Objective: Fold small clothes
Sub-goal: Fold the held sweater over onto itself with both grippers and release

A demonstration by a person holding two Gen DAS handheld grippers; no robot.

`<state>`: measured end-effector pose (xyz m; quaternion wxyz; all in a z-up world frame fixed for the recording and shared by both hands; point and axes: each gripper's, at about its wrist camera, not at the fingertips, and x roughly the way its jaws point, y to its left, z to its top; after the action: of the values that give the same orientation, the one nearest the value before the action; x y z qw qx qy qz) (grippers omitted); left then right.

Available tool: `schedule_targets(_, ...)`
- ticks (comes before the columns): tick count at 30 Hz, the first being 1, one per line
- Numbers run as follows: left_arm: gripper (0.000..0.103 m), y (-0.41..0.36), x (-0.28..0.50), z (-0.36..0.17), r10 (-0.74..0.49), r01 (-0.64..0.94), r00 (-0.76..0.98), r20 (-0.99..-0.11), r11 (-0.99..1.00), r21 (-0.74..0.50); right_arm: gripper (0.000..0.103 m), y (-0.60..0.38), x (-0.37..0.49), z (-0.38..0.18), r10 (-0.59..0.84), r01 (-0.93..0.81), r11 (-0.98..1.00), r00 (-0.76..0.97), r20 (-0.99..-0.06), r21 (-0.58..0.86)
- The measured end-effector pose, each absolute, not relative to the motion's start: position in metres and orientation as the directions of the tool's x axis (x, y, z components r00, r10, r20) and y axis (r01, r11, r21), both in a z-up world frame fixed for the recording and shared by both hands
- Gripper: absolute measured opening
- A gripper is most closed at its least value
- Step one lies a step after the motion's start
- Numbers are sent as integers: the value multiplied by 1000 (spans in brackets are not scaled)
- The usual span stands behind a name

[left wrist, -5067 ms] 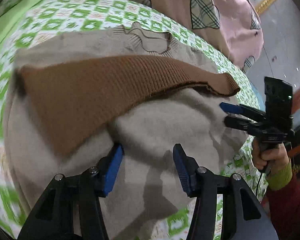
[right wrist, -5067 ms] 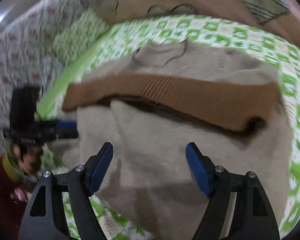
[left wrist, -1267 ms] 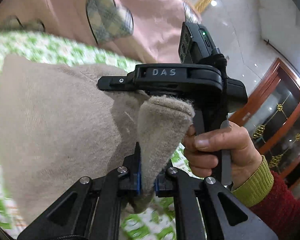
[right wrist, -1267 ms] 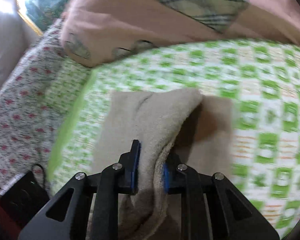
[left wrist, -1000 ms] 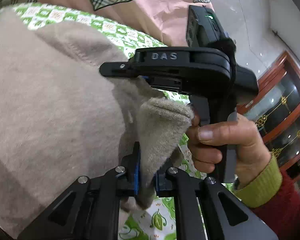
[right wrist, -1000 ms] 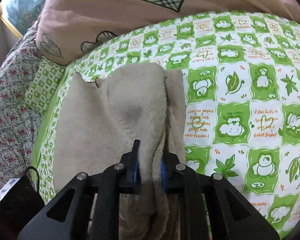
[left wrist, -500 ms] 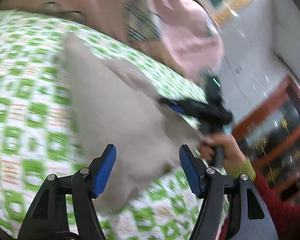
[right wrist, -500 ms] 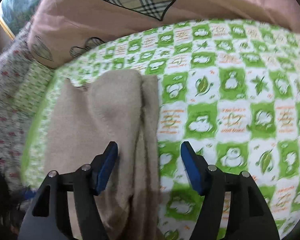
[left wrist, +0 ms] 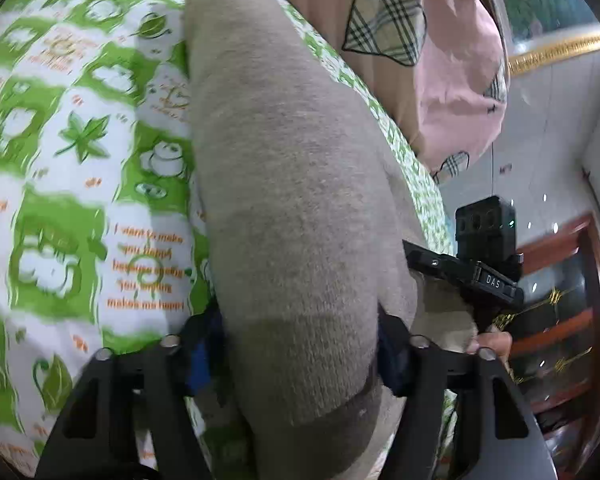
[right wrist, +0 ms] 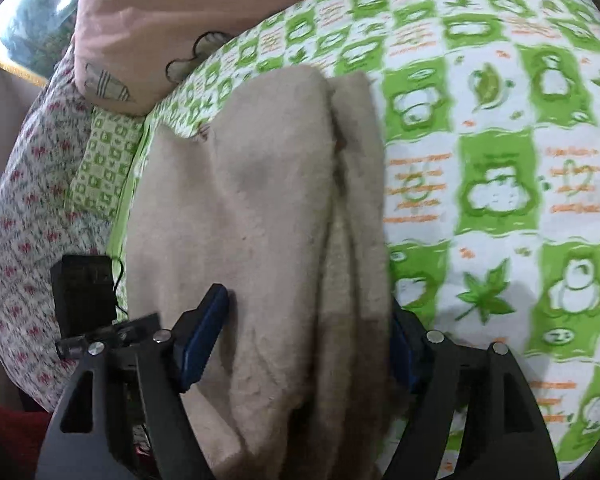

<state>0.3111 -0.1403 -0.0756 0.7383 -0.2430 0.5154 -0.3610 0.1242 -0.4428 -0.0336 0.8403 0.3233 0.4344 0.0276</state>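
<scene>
A beige knitted sweater (left wrist: 292, 184) lies folded into a long narrow stack on the green-and-white patterned bedsheet (left wrist: 60, 152). My left gripper (left wrist: 296, 344) is open, its jaws wide apart on either side of the near end of the fold. In the right wrist view the same sweater (right wrist: 260, 200) shows layered edges on its right side. My right gripper (right wrist: 300, 336) is open too, straddling the sweater's other near end. The right gripper's body (left wrist: 484, 264) shows past the sweater in the left wrist view.
A pink quilt with plaid heart patches (left wrist: 440, 60) is bunched at the far side of the bed. A floral sheet (right wrist: 24, 208) hangs at the left. A wooden cabinet with glass (left wrist: 560, 320) stands beyond the bed edge.
Both grippers, shut on the sweater's fold a second ago, have opened and let it go. They now sit lower and closer, with the folded sweater between their jaws.
</scene>
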Motion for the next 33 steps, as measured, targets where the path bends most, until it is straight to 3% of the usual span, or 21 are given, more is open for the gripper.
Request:
schedule_targets(1, 56, -140, 312, -75, -778, 294, 208, -593, 628, -721, 48, -439, 127, -35, 353, 222, 780, 616, -705, 585)
schedule_targets(6, 47, -120, 297, -48, -771, 357, 250, -586, 636, -684, 35, -416, 118, -24, 320, 199, 793, 668, -672, 576)
schedule_targets(10, 47, -63, 277, -14, -782, 379, 290, -552, 623, -684, 34, -370, 106, -8, 372, 108, 778, 716, -591, 619)
schedule_targets(15, 47, 7, 248, 8, -744, 386, 321, -586, 668, -636, 34, -298, 110, -13, 462, -8, 736, 736, -495, 677)
schedule_targets(19, 47, 51, 225, 1, -706, 370, 330, -627, 708, -602, 34, -257, 126, -29, 503, -44, 713, 727, -467, 699)
schedule_targets(22, 49, 67, 224, -33, -682, 307, 290, -671, 731, -610, 34, -240, 132, -54, 513, -5, 712, 686, -515, 703)
schedule_targets(25, 55, 78, 223, -52, -712, 260, 286, -641, 702, -664, 44, -241, 133, -66, 469, 60, 725, 687, -556, 686)
schedule_targets(27, 58, 81, 223, -50, -713, 254, 298, -634, 700, -668, 62, -244, 130, -64, 428, 106, 743, 683, -592, 660)
schedule_targets(33, 61, 107, 228, -38, -710, 245, 343, -615, 700, -671, 75, -250, 117, -34, 223, 223, 846, 677, -701, 484)
